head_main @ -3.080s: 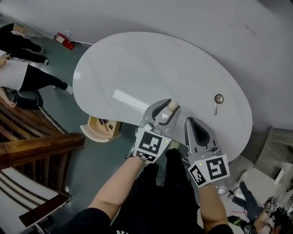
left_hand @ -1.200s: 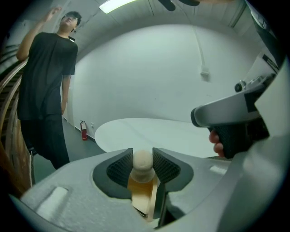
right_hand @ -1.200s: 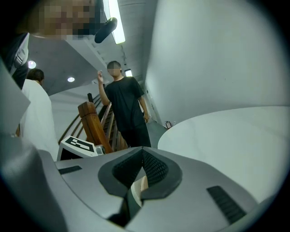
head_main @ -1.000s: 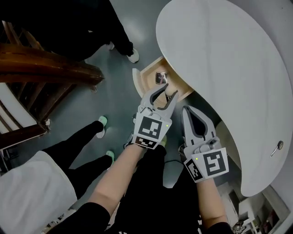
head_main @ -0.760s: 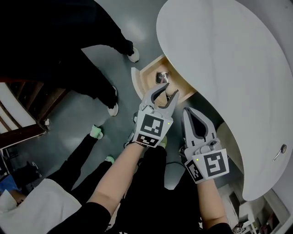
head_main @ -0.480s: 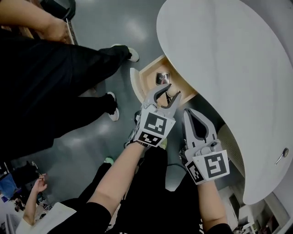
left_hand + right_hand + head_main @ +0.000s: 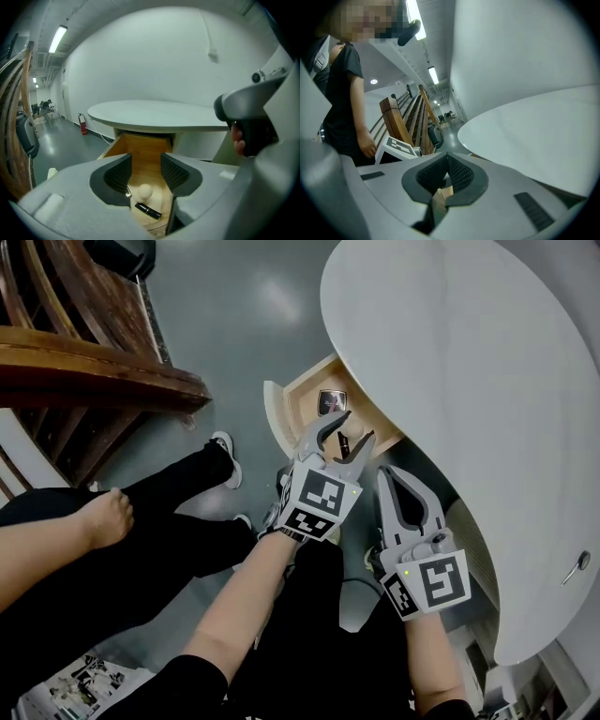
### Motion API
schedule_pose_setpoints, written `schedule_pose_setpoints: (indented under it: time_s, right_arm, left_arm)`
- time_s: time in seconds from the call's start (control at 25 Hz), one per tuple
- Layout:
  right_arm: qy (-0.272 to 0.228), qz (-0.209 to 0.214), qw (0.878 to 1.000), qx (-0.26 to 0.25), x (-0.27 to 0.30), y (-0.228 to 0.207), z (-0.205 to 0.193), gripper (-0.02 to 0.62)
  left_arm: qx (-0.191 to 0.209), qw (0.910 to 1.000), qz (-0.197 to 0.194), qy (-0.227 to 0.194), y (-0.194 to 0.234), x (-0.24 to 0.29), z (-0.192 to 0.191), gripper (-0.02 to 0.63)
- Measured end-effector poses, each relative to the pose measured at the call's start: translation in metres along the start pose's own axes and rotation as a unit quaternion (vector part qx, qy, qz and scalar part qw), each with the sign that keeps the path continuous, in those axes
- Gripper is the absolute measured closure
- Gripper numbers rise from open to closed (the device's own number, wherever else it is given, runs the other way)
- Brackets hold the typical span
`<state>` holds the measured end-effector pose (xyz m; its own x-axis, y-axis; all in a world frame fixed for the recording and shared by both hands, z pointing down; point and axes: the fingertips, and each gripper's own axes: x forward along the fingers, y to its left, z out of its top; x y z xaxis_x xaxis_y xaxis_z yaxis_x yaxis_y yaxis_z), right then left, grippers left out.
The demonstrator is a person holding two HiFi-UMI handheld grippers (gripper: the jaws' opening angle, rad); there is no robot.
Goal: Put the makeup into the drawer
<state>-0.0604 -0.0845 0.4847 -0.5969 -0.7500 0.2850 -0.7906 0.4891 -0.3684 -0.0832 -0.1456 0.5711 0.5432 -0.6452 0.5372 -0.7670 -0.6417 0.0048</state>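
L gripper (image 7: 146, 162), jaws just opened & holding nothing, hangs right over the drawer (image 7: 143, 143) w/ the round sponge (image 7: 144, 191) lying just under it; R gripper (image 7: 447, 161) is shut, farther off.

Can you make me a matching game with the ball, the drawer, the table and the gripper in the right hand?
1 round beige makeup ball
2 light wooden drawer
3 white oval tabletop
4 right hand-held gripper

A pulled open
B jaws together
C lying in the drawer
D above the drawer

Pairs: 1-C, 2-A, 3-D, 4-B
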Motion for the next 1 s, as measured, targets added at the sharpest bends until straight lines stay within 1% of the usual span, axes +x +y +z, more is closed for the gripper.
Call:
schedule_pose_setpoints:
  time_s: [0.28,0.48,0.72,1.0]
  right_arm:
    - [0.003,0.003,1.0,-0.003,-0.006,0.003,0.007,0.58]
    - [0.002,-0.004,1.0,-0.004,-0.02,0.007,0.026,0.58]
    - [-0.009,-0.023,1.0,-0.006,-0.046,0.013,0.059,0.58]
    - [-0.029,-0.049,0.998,-0.009,-0.085,0.024,0.099,0.58]
  left_arm:
    - [-0.015,0.9998,0.011,-0.005,0.003,-0.008,0.006,0.423]
    - [-0.026,0.9995,0.012,-0.013,-0.003,-0.025,0.026,0.426]
    - [-0.032,0.9992,-0.001,-0.022,-0.022,-0.052,0.058,0.458]
    - [-0.027,0.9987,-0.016,-0.041,-0.047,-0.089,0.102,0.522]
